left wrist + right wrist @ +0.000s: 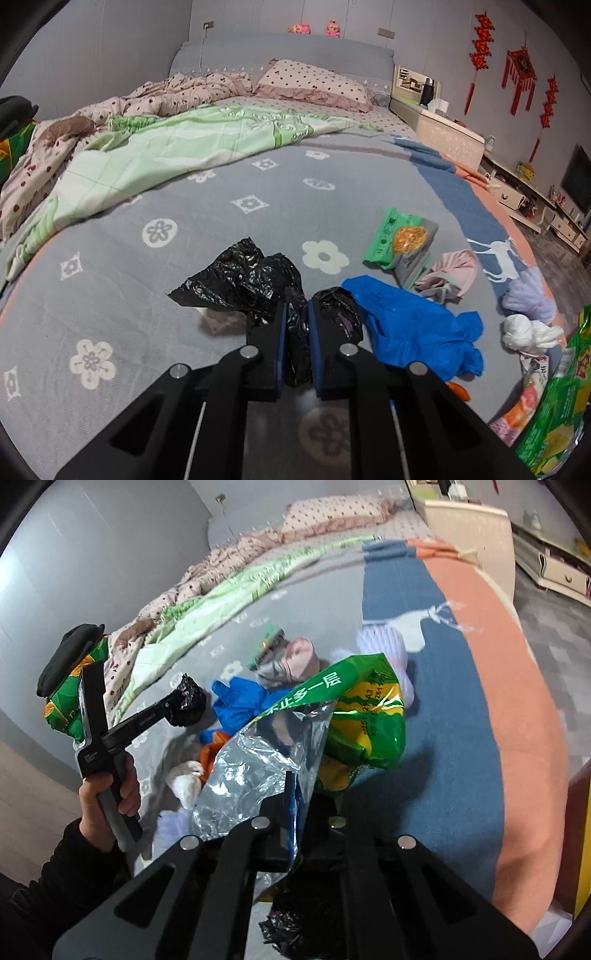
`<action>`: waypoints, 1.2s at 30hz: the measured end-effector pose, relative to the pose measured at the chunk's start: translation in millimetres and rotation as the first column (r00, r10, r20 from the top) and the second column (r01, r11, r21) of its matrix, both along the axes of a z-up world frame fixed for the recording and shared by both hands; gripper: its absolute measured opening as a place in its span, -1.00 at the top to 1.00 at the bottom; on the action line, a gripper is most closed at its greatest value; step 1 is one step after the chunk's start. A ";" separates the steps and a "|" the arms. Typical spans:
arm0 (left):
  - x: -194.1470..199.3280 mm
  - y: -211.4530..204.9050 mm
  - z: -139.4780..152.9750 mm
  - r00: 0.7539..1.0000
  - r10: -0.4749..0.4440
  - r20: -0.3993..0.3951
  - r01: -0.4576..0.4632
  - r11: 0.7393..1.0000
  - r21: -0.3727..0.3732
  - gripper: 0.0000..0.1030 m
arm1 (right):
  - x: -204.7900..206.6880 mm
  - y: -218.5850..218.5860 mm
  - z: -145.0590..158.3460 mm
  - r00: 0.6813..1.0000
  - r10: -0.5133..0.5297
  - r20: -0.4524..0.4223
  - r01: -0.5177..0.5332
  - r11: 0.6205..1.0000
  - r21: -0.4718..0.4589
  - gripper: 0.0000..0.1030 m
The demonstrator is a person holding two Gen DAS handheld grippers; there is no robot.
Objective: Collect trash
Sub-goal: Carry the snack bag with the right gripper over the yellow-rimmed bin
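My left gripper (297, 314) is shut on a crumpled black plastic bag (243, 273) that lies on the grey flowered bedspread (147, 314); it also shows in the right wrist view (188, 701). My right gripper (301, 779) is shut on a green snack bag with a silver lining (354, 709), held above the bed; it shows at the left wrist view's right edge (565, 398). On the bed lie a blue plastic bag (410, 325), a green snack packet (399, 240), a pink-grey cloth (450, 273), a white wad (524, 332) and a lilac wad (528, 295).
A green quilt (184, 147) and spotted pink bedding (184, 88) cover the far half of the bed. A bedside cabinet (443, 129) and low white drawers (524, 192) stand to the right. A black trash bag (295, 915) hangs below my right gripper.
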State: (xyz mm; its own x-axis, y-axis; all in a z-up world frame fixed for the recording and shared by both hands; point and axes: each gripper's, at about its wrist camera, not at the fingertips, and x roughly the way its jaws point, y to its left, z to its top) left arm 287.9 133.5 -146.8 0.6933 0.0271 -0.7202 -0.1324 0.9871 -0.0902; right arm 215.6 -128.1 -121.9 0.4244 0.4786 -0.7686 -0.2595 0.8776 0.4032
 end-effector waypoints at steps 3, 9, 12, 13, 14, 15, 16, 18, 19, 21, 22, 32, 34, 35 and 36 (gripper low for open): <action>-9.0 -3.4 14.2 1.000 -0.008 0.018 0.008 1.000 -0.006 0.80 | -5.0 -4.6 9.6 1.000 -0.003 0.021 0.003 1.000 0.017 0.94; -32.1 -17.7 50.1 0.997 -0.038 0.070 0.039 0.999 -0.018 0.80 | -23.5 -17.4 31.2 0.998 -0.020 0.055 0.017 0.998 0.056 0.94; -44.1 -29.1 67.6 0.993 -0.063 0.100 0.064 0.998 -0.008 0.80 | -35.2 -29.3 46.2 0.996 -0.041 0.079 0.036 0.997 0.072 0.94; -48.8 -34.3 75.1 0.991 -0.073 0.113 0.074 0.997 -0.003 0.80 | -39.2 -34.8 52.3 0.995 -0.052 0.090 0.045 0.996 0.075 0.94; -53.0 -39.1 81.2 0.989 -0.082 0.124 0.083 0.997 0.000 0.80 | -43.2 -40.7 58.4 0.993 -0.062 0.102 0.054 0.996 0.076 0.94; -56.8 -43.8 87.3 0.987 -0.091 0.135 0.091 0.996 0.002 0.80 | -46.3 -45.0 62.1 0.992 -0.069 0.109 0.061 0.995 0.076 0.94; -60.7 -50.1 94.4 0.984 -0.101 0.146 0.101 0.995 0.007 0.80 | -50.3 -52.0 67.8 0.989 -0.083 0.119 0.074 0.994 0.077 0.94; -67.5 -61.3 105.7 0.979 -0.121 0.166 0.122 0.993 0.003 0.80 | -57.3 -67.9 78.6 0.985 -0.113 0.134 0.103 0.992 0.079 0.94; -71.5 -68.8 112.4 0.975 -0.134 0.178 0.136 0.991 -0.003 0.80 | -59.5 -73.9 82.2 0.983 -0.124 0.139 0.113 0.990 0.080 0.94; -75.9 -81.5 122.0 0.969 -0.156 0.192 0.160 0.987 -0.006 0.80 | -64.7 -89.2 91.8 0.976 -0.153 0.153 0.142 0.987 0.081 0.94; -77.9 -91.1 127.8 0.965 -0.174 0.199 0.178 0.984 -0.004 0.80 | -67.6 -98.6 98.0 0.972 -0.171 0.163 0.159 0.984 0.082 0.94; -79.1 -194.4 169.7 0.901 -0.359 0.243 0.374 0.927 -0.016 0.80 | -91.4 -196.5 151.7 0.901 -0.341 0.269 0.338 0.939 0.059 0.94; -78.5 -217.5 176.5 0.884 -0.395 0.252 0.411 0.911 -0.013 0.80 | -95.6 -218.8 161.7 0.880 -0.375 0.291 0.378 0.924 0.046 0.94; -78.1 -228.0 179.7 0.875 -0.411 0.255 0.428 0.904 -0.010 0.80 | -97.2 -228.8 164.8 0.872 -0.388 0.299 0.394 0.918 0.042 0.94; -77.0 -239.5 182.9 0.866 -0.430 0.257 0.446 0.895 -0.006 0.80 | -99.1 -238.1 167.4 0.865 -0.398 0.305 0.407 0.913 0.038 0.94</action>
State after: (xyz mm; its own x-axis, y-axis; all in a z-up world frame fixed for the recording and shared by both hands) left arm 210.9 -105.9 36.1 0.7760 -0.3601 -0.5179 0.3462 0.9295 -0.1276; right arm 116.6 -366.2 45.5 0.7874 0.1976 -0.5839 0.0139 0.9413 0.3374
